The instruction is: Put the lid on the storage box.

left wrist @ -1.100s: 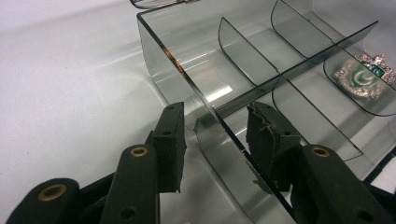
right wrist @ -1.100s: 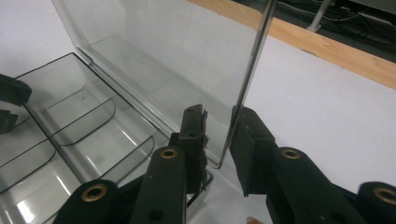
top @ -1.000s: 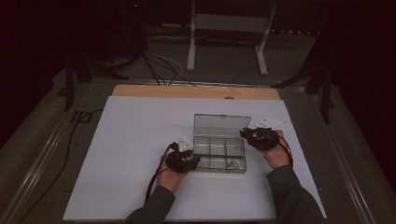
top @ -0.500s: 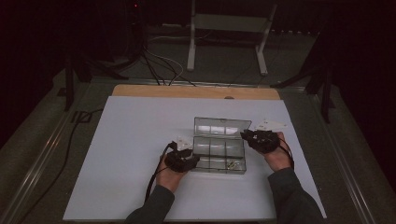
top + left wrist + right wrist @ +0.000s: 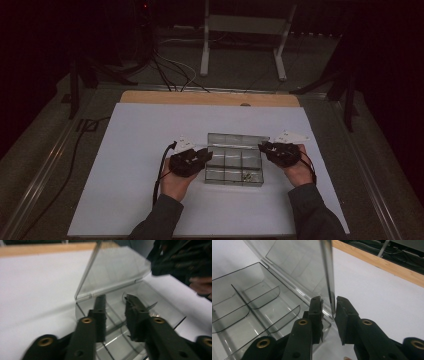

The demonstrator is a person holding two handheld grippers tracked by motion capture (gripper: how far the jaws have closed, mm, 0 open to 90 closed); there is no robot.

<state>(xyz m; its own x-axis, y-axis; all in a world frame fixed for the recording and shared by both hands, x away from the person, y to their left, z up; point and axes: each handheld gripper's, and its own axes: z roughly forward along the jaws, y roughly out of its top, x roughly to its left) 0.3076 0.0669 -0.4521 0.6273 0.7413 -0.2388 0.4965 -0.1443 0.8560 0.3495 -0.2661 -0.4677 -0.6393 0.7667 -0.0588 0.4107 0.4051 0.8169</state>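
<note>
- High view: you have one clear plastic compartment box [image 5: 233, 166] on the white counter [image 5: 130, 150], near its middle, with its one lid [image 5: 235, 139] swung up along the far edge
- Inside it, dividers mark out several compartments; some small items [image 5: 247, 175] lie in the near right one, too small to tell what they are
- You hold two grippers, one per hand, at opposite ends of the box
- Your left gripper [image 5: 203, 156] sits at the box's left end, forearm coming up from the bottom edge; in the left gripper view its jaws stand a narrow gap apart over the box's wall, gripping nothing
- Your right gripper [image 5: 264, 148] is at the far right corner; in the right gripper view its jaws straddle the lid's edge [image 5: 329, 277] with a narrow gap; whether they pinch it, you cannot tell
</note>
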